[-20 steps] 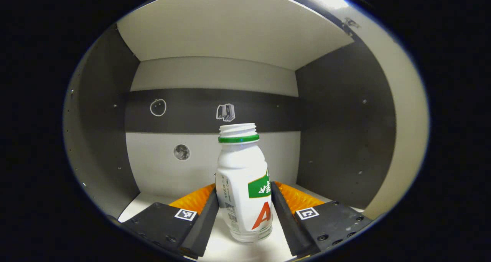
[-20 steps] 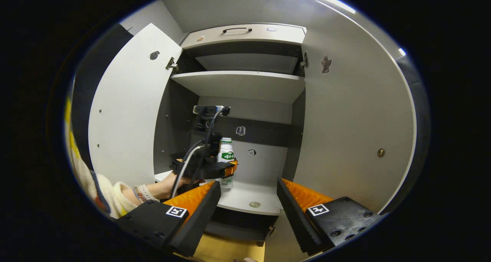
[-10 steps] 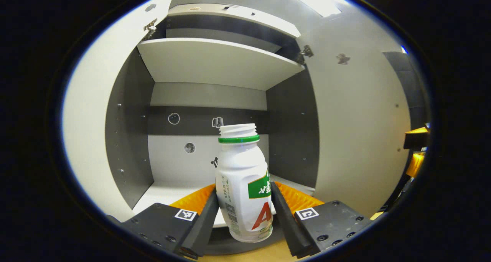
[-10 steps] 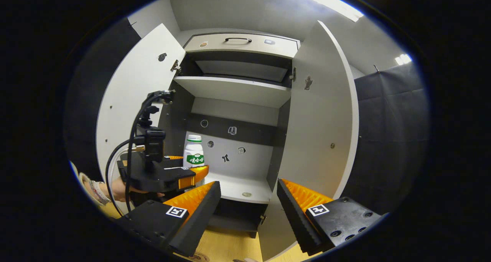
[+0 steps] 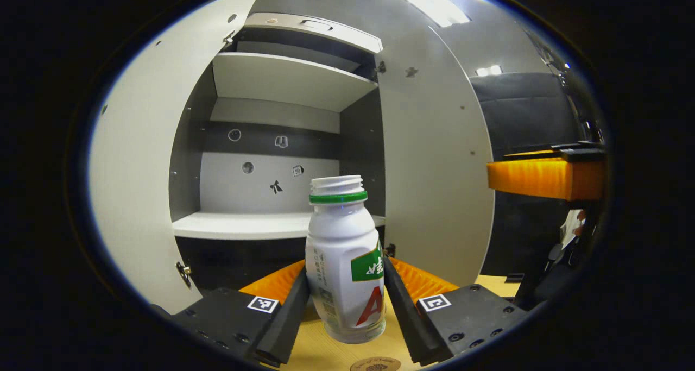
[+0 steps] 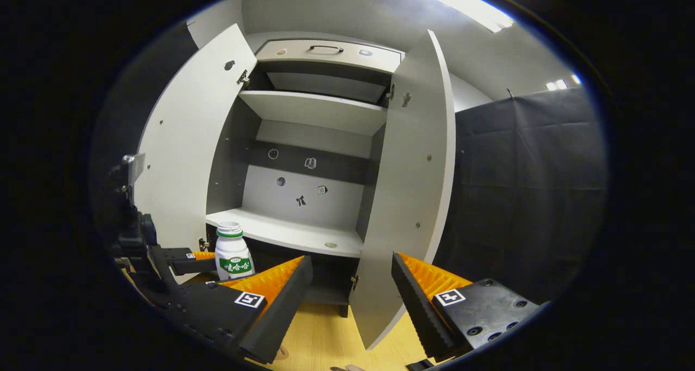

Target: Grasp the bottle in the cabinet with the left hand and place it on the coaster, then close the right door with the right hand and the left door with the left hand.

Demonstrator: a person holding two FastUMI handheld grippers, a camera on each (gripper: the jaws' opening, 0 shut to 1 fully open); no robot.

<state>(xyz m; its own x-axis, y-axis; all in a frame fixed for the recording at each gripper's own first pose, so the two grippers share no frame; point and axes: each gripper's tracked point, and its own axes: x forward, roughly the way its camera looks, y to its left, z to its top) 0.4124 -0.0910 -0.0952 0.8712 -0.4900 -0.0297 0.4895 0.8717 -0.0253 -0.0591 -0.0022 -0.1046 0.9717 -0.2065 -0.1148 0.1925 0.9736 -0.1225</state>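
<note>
The bottle (image 5: 346,262) is out of the cabinet (image 5: 282,83) now: a second ago it stood on the lower shelf (image 5: 239,225) with the left gripper (image 5: 346,300) around it, and now it hangs clear of the shelf, in front of the open doors and above the wooden tabletop (image 5: 320,352). The left gripper stays clamped on it, both fingers pressing its lower sides, the bottle upright and uncapped. A round coaster (image 5: 376,364) peeks in at the bottom edge, just below and ahead of the bottle, so I'd say the carry is nearly over and lowering it comes next. The right gripper (image 6: 350,284) has backed away too, jaws wide apart and holding nothing, facing the right door (image 6: 412,186), which stands open like the left door (image 6: 184,143); both closings are still to do
</note>
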